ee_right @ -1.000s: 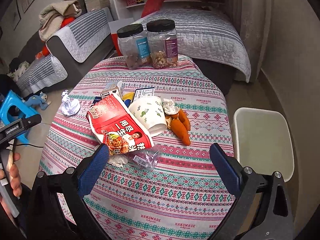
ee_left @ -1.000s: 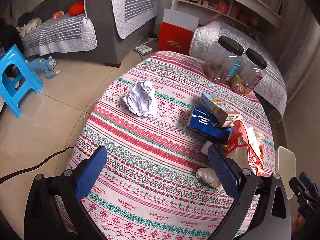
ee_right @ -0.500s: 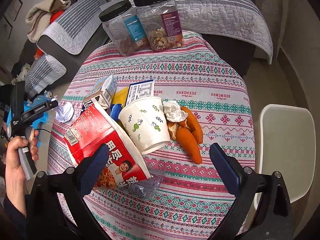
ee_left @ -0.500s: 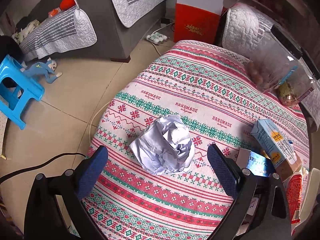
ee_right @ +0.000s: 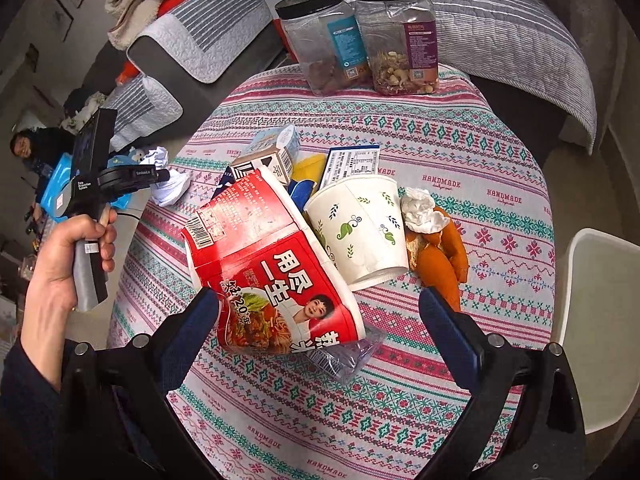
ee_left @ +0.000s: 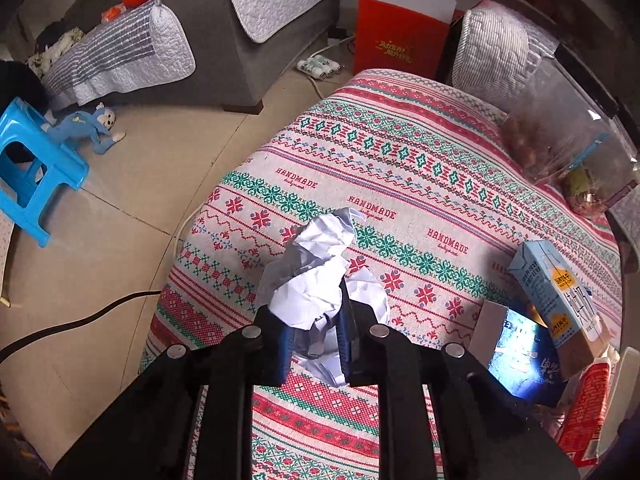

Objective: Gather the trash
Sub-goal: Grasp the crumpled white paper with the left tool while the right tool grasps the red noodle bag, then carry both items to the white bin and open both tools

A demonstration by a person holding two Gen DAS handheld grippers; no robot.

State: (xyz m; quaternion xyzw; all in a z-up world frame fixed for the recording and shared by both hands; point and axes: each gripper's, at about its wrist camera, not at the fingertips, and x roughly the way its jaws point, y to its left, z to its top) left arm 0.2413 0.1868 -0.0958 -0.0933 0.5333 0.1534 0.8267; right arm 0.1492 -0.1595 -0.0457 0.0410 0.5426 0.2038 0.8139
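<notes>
Closing my left gripper on the crumpled white paper ball at six o'clock: light, springy, best pinched mid-bulk; right gripper gapes over noodle tub

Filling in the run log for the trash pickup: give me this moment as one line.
left hand-held gripper: closing on crumpled paper | right hand-held gripper: open over red noodle bowl | paper on tablecloth

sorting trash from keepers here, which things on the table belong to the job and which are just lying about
Trash to collect: crumpled paper with the left gripper closing on it, noodle tub, paper cup, orange peel, milk carton.

Lying about: two snack jars, blue stool.
</notes>
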